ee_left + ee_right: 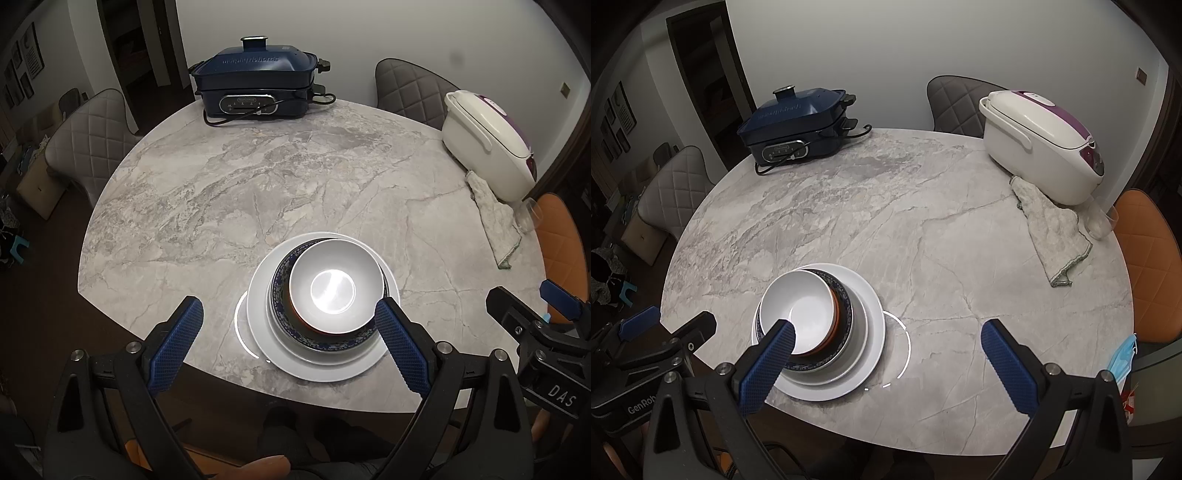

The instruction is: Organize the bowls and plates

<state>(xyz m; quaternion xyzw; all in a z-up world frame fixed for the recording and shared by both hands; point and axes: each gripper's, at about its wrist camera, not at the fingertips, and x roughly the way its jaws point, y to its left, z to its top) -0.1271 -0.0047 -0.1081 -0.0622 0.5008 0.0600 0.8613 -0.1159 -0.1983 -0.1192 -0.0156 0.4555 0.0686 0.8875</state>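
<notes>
A stack stands near the front edge of the round marble table (229,192): a large white plate (266,347), a smaller white plate, a blue-patterned bowl (282,314), an orange-rimmed bowl and a white bowl (332,288) on top. The stack also shows in the right wrist view, with the white plate (871,314) and the white bowl (801,302). My left gripper (290,332) is open and empty, held above the near side of the stack. My right gripper (886,343) is open and empty, just right of the stack; it also shows in the left wrist view (528,314).
A dark blue electric cooker (255,85) with a cord stands at the back. A white and purple rice cooker (487,144) stands at the right, with a crumpled cloth (495,221) and a glass (530,214) beside it. Chairs surround the table. A blue face mask (1123,354) hangs at the right.
</notes>
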